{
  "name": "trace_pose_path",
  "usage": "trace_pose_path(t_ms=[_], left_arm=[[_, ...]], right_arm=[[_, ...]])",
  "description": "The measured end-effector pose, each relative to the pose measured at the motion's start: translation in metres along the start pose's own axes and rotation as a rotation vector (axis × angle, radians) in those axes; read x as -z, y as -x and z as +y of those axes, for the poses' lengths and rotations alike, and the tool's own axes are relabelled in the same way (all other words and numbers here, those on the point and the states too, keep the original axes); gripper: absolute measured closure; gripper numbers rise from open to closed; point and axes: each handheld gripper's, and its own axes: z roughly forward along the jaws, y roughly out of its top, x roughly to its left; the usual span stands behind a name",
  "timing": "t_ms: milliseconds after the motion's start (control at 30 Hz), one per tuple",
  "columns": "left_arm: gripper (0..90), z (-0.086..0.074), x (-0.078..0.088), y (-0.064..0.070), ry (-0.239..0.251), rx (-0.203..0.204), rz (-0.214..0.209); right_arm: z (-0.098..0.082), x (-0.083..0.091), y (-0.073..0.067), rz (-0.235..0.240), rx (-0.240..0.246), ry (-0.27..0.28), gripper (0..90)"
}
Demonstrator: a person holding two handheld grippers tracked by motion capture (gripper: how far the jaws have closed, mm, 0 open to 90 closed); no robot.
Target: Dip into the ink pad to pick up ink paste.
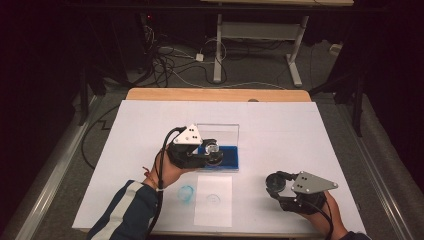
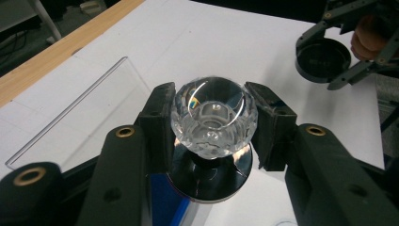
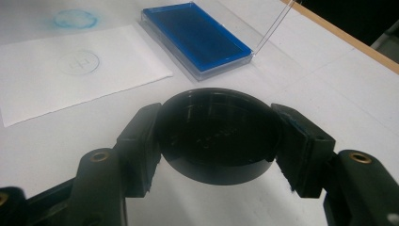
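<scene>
Left gripper (image 1: 212, 151), over the ink pad (image 1: 231, 156): jaws are closed on the clear faceted knob of a stamp (image 2: 214, 117), one pad on each side, so the knob is clamped across its widest part and the dark round base (image 2: 210, 176) is left free underneath, facing down. The stamp is held just above or at the blue pad; contact cannot be confirmed from the high view. The pad's clear lid (image 1: 218, 131) is propped upright at the far edge, probably so that the blue surface stays reachable from above and from the near side. Centre, nearer the person: a paper sheet (image 1: 213, 200) is laid flat just in front of the ink pad, a faint round print (image 3: 79, 62) already on it, and a blue smudge (image 1: 186, 193) is seen on the table cover beside its left edge. The sheet is likely kept close so an inked stamp has a short way to travel. Right gripper (image 1: 278, 186), well apart from the pad: jaws are shut on a black round cap (image 3: 217, 134), gripped at its rim on both sides and held off the table (image 1: 320, 130), seemingly the stamp's cover, kept out of the way while stamping is in hand.
</scene>
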Motion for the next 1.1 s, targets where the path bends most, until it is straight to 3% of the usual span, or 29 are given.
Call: trace_pose_path(t_ms=[333,467,733,1100], left_arm=[[54.2,-0.004,0.006,0.017,0.003,-0.038,-0.042],[54.2,-0.009,0.009,0.022,0.021,-0.044,-0.039],[54.2,-0.023,0.004,0.035,-0.012,-0.059,-0.082],[54.2,-0.031,0.001,0.046,-0.038,-0.068,-0.104]], right_arm=[[-0.001,-0.001,-0.001,0.003,0.0,-0.006,38.0],[-0.001,-0.001,-0.001,0.005,0.002,-0.008,38.0],[-0.001,0.0,-0.002,0.007,0.005,-0.012,38.0],[-0.001,-0.001,-0.003,0.014,0.008,-0.017,38.0]])
